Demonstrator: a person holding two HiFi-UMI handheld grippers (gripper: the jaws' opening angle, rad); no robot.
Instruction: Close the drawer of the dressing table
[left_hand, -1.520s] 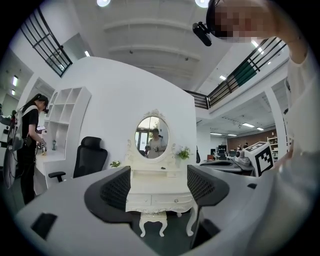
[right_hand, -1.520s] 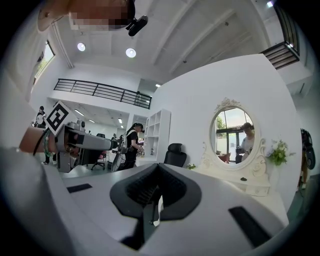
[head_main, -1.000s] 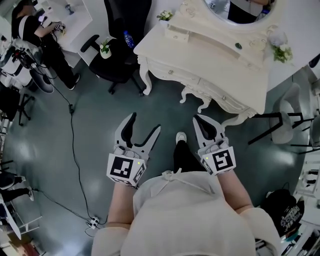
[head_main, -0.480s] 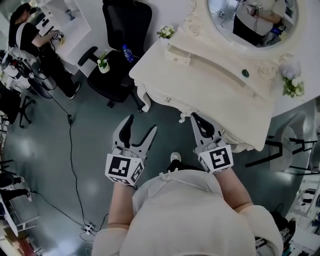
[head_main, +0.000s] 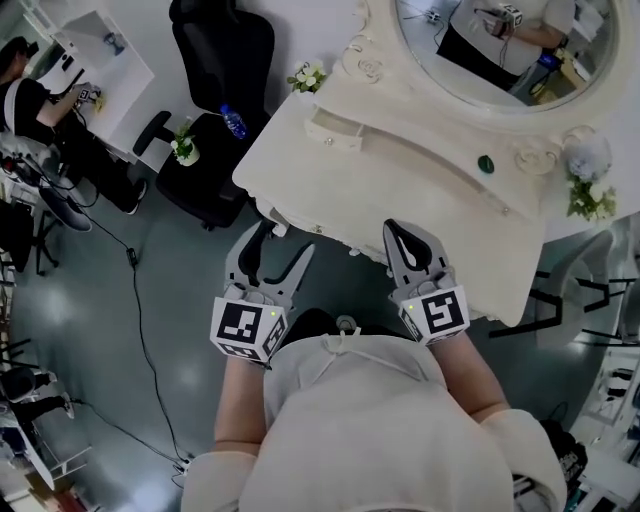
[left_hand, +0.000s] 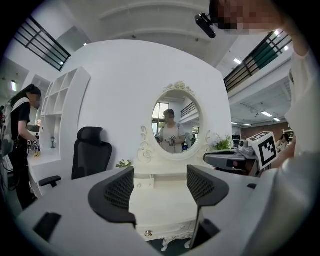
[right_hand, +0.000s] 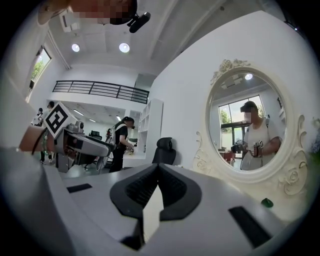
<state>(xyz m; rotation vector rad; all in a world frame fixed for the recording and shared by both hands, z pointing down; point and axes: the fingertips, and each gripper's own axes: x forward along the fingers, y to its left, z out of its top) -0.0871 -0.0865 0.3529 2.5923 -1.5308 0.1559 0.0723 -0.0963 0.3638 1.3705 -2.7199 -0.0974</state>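
Note:
The cream dressing table (head_main: 400, 190) with its oval mirror (head_main: 490, 45) fills the upper right of the head view. A small drawer (head_main: 335, 130) juts out a little from the low shelf under the mirror; the same drawer (left_hand: 145, 183) shows ahead between the left jaws. My left gripper (head_main: 287, 243) is open and holds nothing, its tips at the table's front left edge. My right gripper (head_main: 398, 232) hovers over the table's front edge. In the right gripper view my right gripper (right_hand: 158, 172) has its jaws shut together, nothing held.
A black office chair (head_main: 215, 60) stands left of the table, with a water bottle (head_main: 232, 120) and a small plant (head_main: 183, 148) on its seat. Flowers (head_main: 590, 195) and a green object (head_main: 486, 163) sit on the tabletop. A cable (head_main: 135, 300) runs over the floor. A person (head_main: 30, 95) works far left.
The table has come much nearer: both grippers moved from over the floor up to its front edge. The jaws kept their states.

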